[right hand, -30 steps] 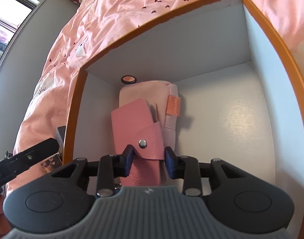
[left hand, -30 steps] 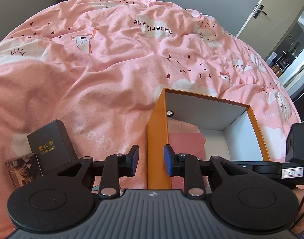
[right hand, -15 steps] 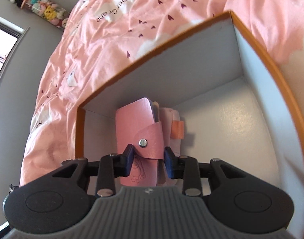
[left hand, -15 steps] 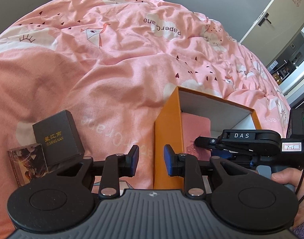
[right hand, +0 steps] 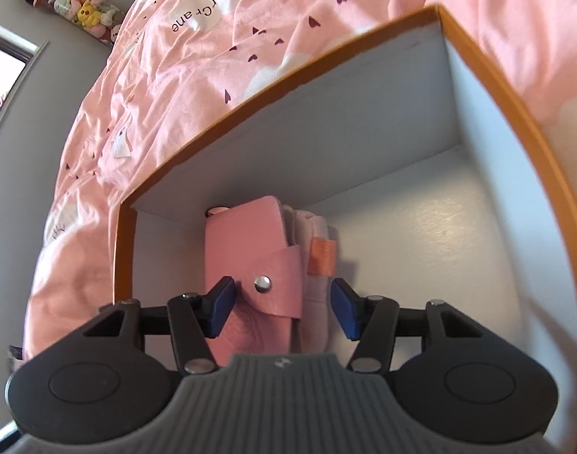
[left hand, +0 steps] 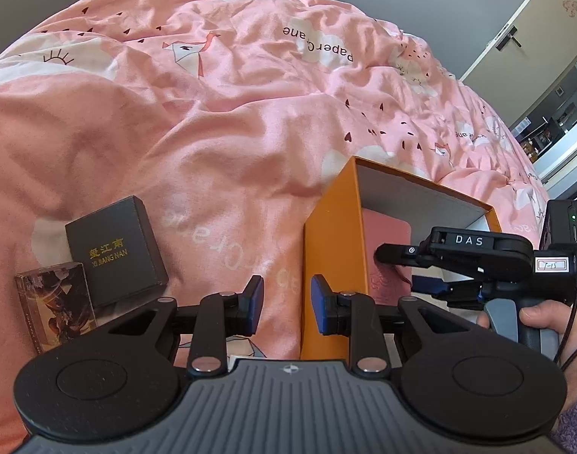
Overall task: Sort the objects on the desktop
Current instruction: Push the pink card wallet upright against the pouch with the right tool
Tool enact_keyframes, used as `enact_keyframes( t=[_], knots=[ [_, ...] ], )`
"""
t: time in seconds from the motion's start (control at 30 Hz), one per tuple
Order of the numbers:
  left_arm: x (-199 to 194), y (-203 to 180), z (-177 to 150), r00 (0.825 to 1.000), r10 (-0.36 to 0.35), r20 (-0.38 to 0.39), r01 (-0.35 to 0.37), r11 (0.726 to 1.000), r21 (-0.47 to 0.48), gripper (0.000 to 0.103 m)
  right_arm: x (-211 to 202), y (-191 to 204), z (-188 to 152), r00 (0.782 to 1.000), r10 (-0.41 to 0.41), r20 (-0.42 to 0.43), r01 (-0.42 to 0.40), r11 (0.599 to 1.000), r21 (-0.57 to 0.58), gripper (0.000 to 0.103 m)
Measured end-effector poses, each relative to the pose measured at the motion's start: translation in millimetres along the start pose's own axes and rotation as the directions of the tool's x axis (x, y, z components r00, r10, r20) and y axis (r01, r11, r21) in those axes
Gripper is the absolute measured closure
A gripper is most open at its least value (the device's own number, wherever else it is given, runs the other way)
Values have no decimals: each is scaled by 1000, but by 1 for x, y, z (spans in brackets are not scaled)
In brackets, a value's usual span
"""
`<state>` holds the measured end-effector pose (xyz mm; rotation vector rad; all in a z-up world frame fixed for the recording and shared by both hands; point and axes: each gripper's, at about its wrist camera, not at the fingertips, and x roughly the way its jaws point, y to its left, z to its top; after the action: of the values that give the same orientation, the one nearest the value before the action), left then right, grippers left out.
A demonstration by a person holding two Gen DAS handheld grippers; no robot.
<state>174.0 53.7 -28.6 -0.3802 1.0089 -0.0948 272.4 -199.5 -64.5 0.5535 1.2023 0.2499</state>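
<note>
An orange box [right hand: 364, 60] with white inner walls lies open on the pink quilt. Inside it a pink snap wallet [right hand: 250, 249] leans against a pale pink pouch [right hand: 318, 261] with an orange tab. My right gripper [right hand: 283, 310] is down in the box and its jaws are opening. The wallet stands between them, and the right pad is clear of it. In the left wrist view, the wallet [left hand: 386, 234] shows over the box wall [left hand: 332, 249]. My left gripper [left hand: 286, 302] hovers open beside the box's near corner, with nothing between its fingers.
A black box with gold lettering [left hand: 114, 253] and a pack of picture cards [left hand: 54, 306] lie on the quilt [left hand: 231, 113] to the left. A person's hand [left hand: 542, 314] holds the right tool. A small round object [right hand: 218, 211] sits in the box's far corner.
The right jaws have spread apart and let go of the pink wallet, which now rests in the box. The right gripper came into the left view, inside the box.
</note>
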Motion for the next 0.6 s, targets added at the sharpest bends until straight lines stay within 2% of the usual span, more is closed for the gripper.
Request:
enact_keyframes(
  t=[0.07,0.23,0.43,0.6],
  knots=[
    [0,4,0,1000,7,-1,-7,1000,-9,73,3,1,3,1000,26,4,-26,1000,-17,46],
    [2,8,2,1000,11,-4,-11,1000,-19,73,10,16,4,999,31,-7,-32,995,-98,53],
    [2,8,2,1000,9,-11,-9,1000,-12,73,21,32,5,1000,1,-24,-5,987,-163,52],
    [0,8,2,1000,16,-9,-16,1000,-17,73,7,33,-1,1000,-20,6,21,980,-200,49]
  ],
)
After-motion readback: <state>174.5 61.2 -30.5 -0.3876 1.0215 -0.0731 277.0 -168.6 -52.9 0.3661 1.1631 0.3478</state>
